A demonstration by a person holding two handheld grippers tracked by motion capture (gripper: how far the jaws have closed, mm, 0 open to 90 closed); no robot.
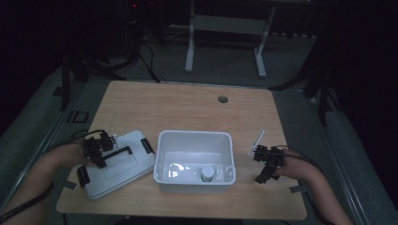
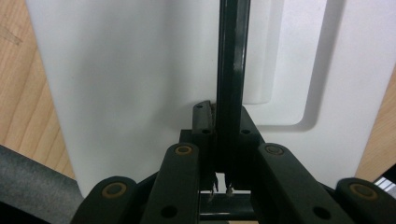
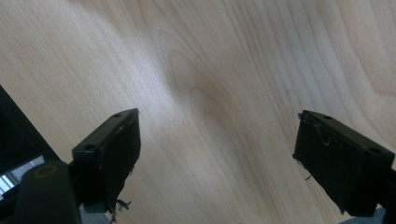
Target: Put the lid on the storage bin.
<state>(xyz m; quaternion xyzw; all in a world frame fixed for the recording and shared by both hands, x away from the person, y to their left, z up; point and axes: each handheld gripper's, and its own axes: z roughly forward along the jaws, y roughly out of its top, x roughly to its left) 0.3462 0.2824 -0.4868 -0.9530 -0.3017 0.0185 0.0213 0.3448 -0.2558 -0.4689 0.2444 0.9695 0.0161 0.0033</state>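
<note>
A white lid [image 1: 123, 166] with a black handle [image 1: 119, 153] lies flat on the table left of a white open bin [image 1: 165, 150]. My left gripper [image 1: 100, 160] is down on the lid, its jaws shut on the black handle bar [image 2: 231, 70], which runs up between them over the white lid [image 2: 130, 84]. Inside the bin a small white round container [image 1: 207, 174] stands near the front wall. My right gripper [image 1: 263, 176] hovers right of the bin over bare wood, jaws wide open with nothing between the pads [image 3: 114, 154], and the gripper [image 3: 219, 163] faces the tabletop.
The wooden table [image 1: 187, 108] has a round cable hole [image 1: 223, 99] at the back. Black latches [image 1: 83, 176] sit on the lid's ends. A white desk frame [image 1: 225, 28] and cables stand on the floor beyond the table.
</note>
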